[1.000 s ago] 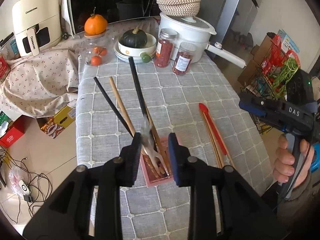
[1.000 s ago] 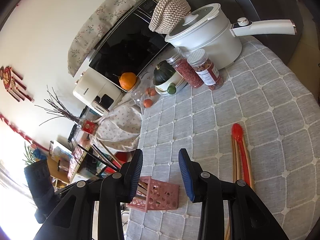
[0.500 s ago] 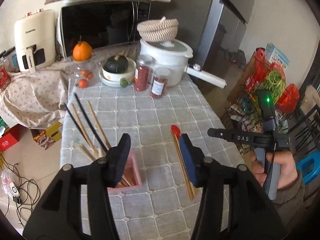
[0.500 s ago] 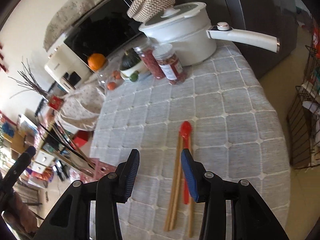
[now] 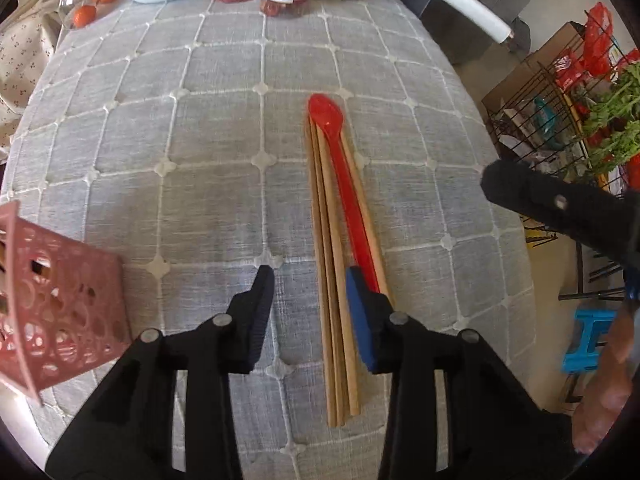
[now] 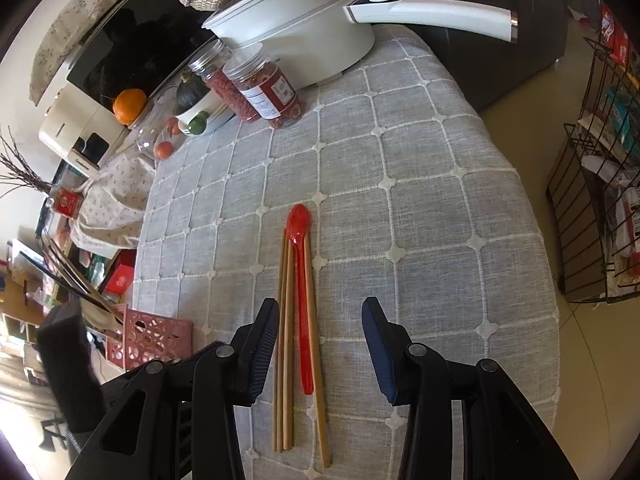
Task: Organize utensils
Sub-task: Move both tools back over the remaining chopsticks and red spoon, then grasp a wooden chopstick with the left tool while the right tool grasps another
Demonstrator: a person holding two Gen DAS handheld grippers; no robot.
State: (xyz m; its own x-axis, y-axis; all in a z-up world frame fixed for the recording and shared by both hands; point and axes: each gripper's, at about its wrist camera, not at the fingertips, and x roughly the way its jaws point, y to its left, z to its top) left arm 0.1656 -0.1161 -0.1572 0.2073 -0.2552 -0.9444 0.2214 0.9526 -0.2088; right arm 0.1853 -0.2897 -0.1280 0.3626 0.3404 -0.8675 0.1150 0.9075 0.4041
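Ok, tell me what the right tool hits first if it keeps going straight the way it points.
Most likely the wooden chopsticks and red spoon lying on the grey tablecloth. They sit between the right tool's open jaws with nothing in front, though depth is hard to judge.

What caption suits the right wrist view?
Right gripper hovers open over red spoon and wooden chopsticks.

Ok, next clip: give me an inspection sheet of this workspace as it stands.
Surface: table under a grey checked cloth.
Job's things: red spoon and wooden chopsticks lie together; pink holder near the table's edge with utensils in it.
Clutter: white pot, two jars, bowl with squash, orange.
Grippers: left gripper closing, nothing pressed between its jaws; right gripper open above the chopsticks.
Cables: nothing seen.
Surroundings: microwave, wire rack.
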